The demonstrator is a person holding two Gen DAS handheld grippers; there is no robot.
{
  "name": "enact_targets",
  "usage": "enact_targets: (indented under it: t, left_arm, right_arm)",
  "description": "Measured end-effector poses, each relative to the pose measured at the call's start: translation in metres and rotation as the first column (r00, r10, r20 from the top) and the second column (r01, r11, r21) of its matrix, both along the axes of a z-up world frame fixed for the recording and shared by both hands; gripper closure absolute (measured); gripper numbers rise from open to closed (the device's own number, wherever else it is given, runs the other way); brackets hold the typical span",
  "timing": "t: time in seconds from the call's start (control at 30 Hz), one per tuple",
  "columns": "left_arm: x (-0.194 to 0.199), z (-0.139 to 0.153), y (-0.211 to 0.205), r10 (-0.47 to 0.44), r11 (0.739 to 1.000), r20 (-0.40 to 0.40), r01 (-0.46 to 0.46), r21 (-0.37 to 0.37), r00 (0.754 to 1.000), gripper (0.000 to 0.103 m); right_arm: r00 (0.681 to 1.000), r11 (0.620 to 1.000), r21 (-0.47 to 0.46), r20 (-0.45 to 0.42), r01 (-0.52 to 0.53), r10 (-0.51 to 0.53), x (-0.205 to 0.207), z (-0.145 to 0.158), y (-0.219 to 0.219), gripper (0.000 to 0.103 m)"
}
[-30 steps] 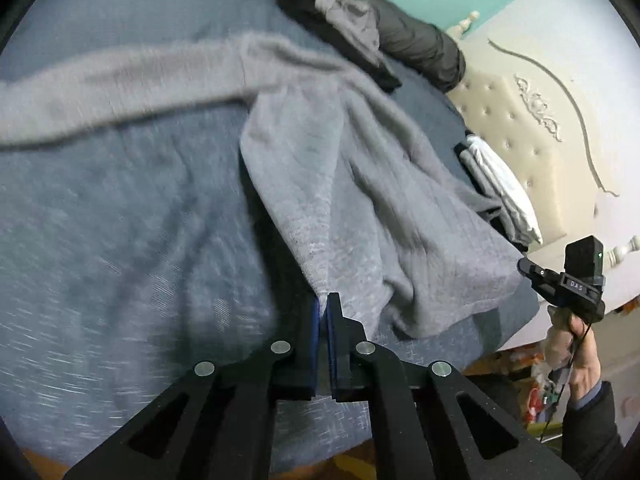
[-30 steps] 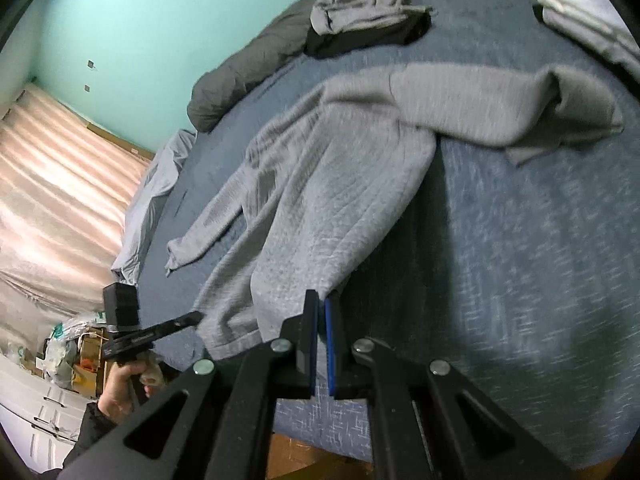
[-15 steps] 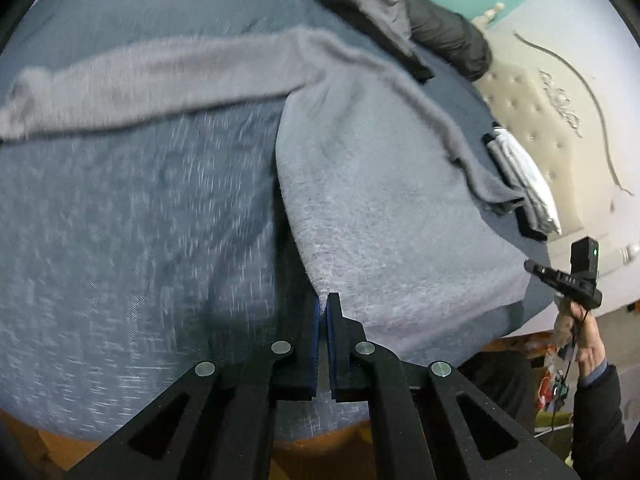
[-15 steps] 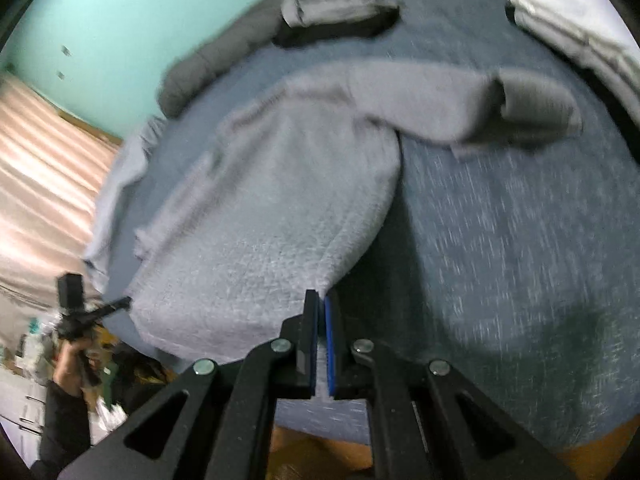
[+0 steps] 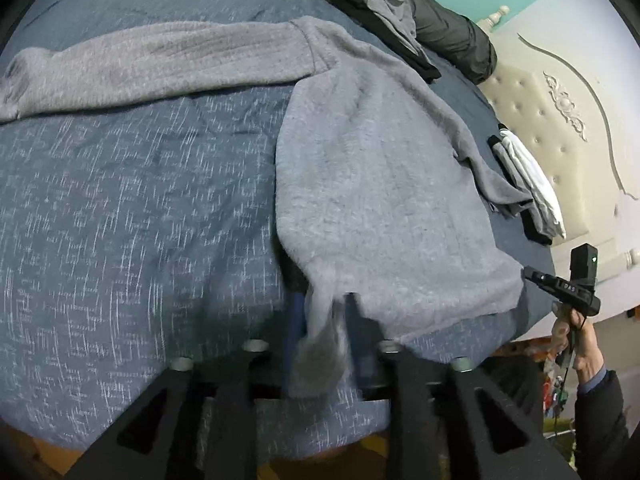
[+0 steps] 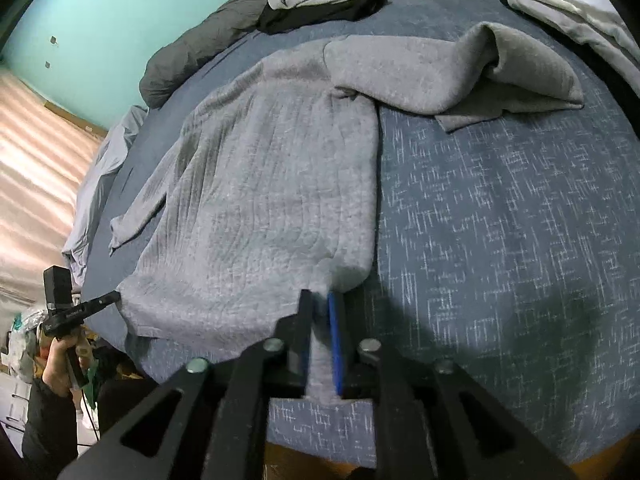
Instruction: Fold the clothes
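Grey sweater [image 5: 384,184] is lying spread on the blue bed [image 5: 132,220], hem at the near edge. Left hand-held gripper [image 5: 322,320] is opening, a hem corner hanging loose between its jaws. Right hand-held gripper [image 6: 320,320] is opening too, hem fabric between them. Beyond the sweater: folded white clothes [image 5: 528,176], dark duvet [image 6: 192,56]. Small white lettering on the right gripper's side is not readable

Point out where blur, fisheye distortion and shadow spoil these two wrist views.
Left wrist view: the left gripper, jaws opening around the grey sweater hem, is motion-smeared; the blue bedspread bulges. Right wrist view: the right gripper, also opening, is softly blurred and casts a dark shadow to its right; edges curve.
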State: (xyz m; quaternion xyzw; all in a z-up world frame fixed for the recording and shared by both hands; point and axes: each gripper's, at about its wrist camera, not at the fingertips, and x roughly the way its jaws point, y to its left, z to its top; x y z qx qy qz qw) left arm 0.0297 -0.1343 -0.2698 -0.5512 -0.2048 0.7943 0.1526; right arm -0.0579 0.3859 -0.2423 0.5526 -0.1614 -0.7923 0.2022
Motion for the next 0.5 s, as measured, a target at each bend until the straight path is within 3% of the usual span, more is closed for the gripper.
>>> enact_targets:
  t: [0.03,0.07,0.1,0.13,0.33,0.47,0.5]
  left_arm:
    - [0.002,-0.001,-0.001,-0.006,1.0,0.009,0.006,0.008,1.0,0.059]
    - [0.006,-0.003,-0.002,-0.022,1.0,0.023,0.022,0.005,0.999,0.059]
    - [0.008,-0.005,-0.003,-0.031,0.999,0.029,0.032,-0.007,0.999,0.059]
    - [0.01,-0.007,-0.003,-0.037,0.999,0.035,0.038,-0.014,0.999,0.058]
    - [0.016,-0.024,0.001,-0.056,0.998,0.071,0.057,-0.013,0.996,0.054]
    - [0.014,-0.026,0.011,-0.087,0.995,0.064,0.089,-0.032,0.994,0.056]
    - [0.014,-0.026,0.013,-0.097,0.994,0.06,0.099,-0.04,0.994,0.067]
  right_arm:
    - [1.0,1.0,0.003,0.01,-0.009,0.009,0.003,-0.001,0.0,0.077]
    - [1.0,1.0,0.005,0.02,-0.019,0.018,0.006,-0.003,0.0,0.071]
    - [0.999,1.0,0.008,0.03,-0.028,0.028,0.008,-0.004,0.0,0.058]
    - [0.999,0.999,0.01,0.04,-0.037,0.037,0.011,-0.005,0.0,0.054]
    - [0.994,0.996,0.03,0.073,-0.089,0.086,0.029,-0.02,-0.006,0.054]
    - [0.993,0.996,-0.005,0.071,-0.092,0.092,0.032,-0.024,-0.009,0.055]
    - [0.993,0.995,-0.007,0.067,-0.099,0.1,0.033,-0.024,-0.01,0.064]
